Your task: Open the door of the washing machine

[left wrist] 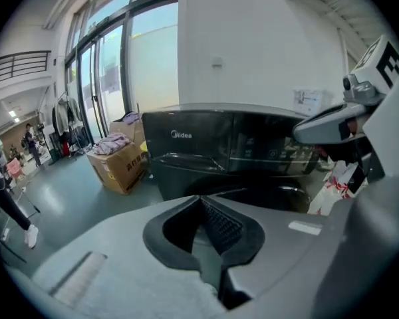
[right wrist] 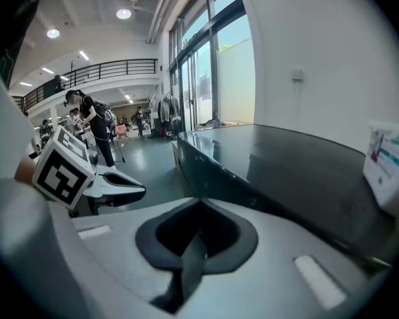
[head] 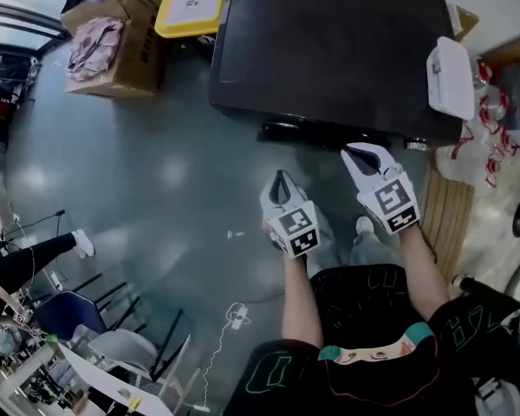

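My left gripper [head: 282,182] has its jaws pressed together with nothing between them; my right gripper [head: 361,156] is the same, jaws together and empty; both hang over the grey floor [head: 156,189] in front of the black washing machine [head: 329,50], touching nothing; the right tip is near the machine's front edge, the left a little further back; the door [left wrist: 266,193] shows dark and round low on the front, just beyond my left jaws; a cardboard box [head: 113,42] of clothes stands at the machine's left.
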